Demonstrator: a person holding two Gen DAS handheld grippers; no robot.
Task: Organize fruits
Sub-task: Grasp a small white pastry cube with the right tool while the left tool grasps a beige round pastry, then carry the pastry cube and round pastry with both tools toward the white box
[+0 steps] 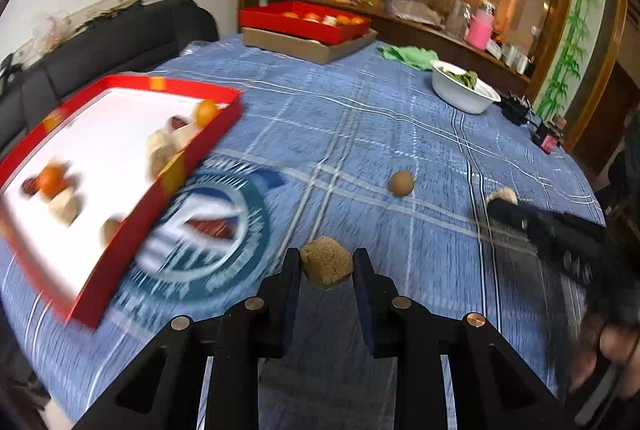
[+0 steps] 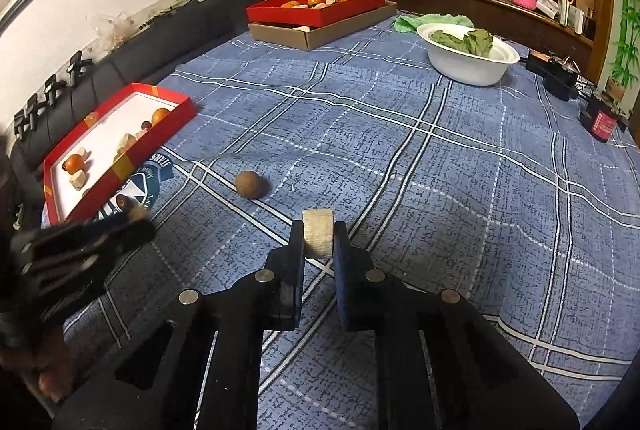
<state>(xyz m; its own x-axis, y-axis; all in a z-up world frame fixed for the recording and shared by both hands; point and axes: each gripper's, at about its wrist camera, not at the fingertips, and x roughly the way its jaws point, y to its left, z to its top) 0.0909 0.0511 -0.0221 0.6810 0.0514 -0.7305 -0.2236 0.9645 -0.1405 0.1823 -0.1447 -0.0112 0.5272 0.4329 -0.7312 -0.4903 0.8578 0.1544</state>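
My left gripper [image 1: 327, 262] is shut on a rough tan lump [image 1: 327, 266] and holds it above the blue plaid cloth. My right gripper [image 2: 318, 238] is shut on a pale cream chunk [image 2: 318, 238], also above the cloth. A red box with a white floor [image 1: 120, 213] lies at the left and holds oranges, pale chunks and small dark fruits; it also shows in the right wrist view [image 2: 160, 137]. A round brown fruit [image 1: 401, 183] lies loose on the cloth, left of the right gripper in its own view [image 2: 249, 184].
A second red tray [image 2: 316, 14] with oranges sits on a cardboard box at the far edge. A white bowl of green leaves [image 2: 470, 67], a green rag [image 2: 424, 19] and black devices [image 2: 556, 77] lie at the far right. A dark sofa [image 1: 120, 37] borders the left side.
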